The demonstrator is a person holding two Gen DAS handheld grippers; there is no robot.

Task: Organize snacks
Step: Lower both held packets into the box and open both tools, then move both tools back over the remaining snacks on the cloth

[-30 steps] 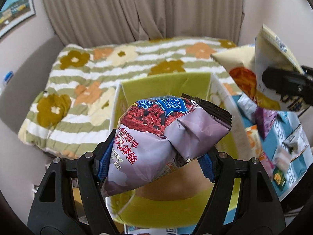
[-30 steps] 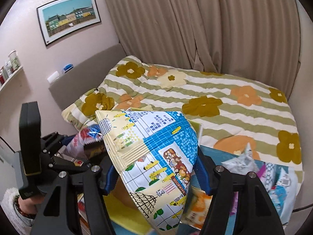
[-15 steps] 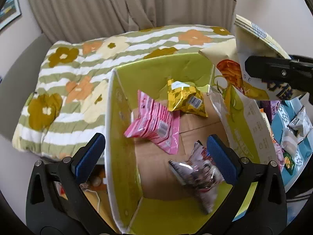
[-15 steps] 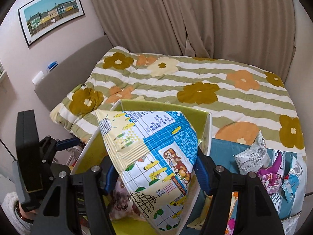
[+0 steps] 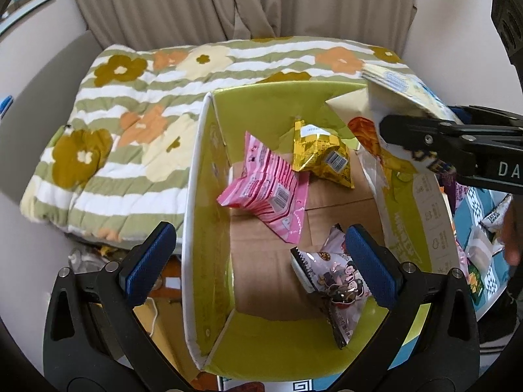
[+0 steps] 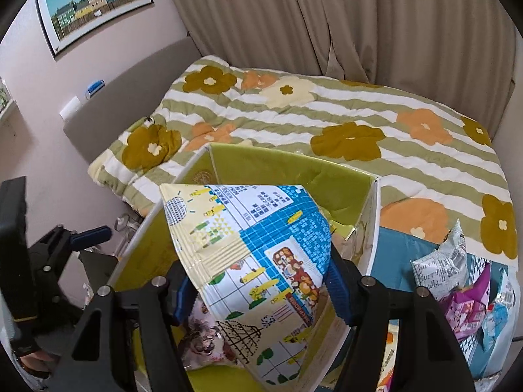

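A green-lined cardboard box (image 5: 209, 215) stands open below me. Inside lie a pink packet (image 5: 264, 186), a yellow packet (image 5: 320, 153) and a pale purple snack bag (image 5: 340, 277). My left gripper (image 5: 258, 264) is open and empty above the box's near end. My right gripper (image 6: 258, 290) is shut on a large blue, white and yellow snack bag (image 6: 255, 248) and holds it over the box (image 6: 287, 166); this bag also shows in the left wrist view (image 5: 392, 98) at the box's right wall.
A bed with a striped flower quilt (image 6: 327, 114) lies behind the box. Several loose snack packets (image 6: 457, 287) lie on a blue patterned cloth (image 5: 483, 209) to the right. Clutter sits on the floor left of the box (image 5: 98, 251).
My left gripper opened and dropped the pale purple bag into the box. My right gripper moved the large bag down and over the box.
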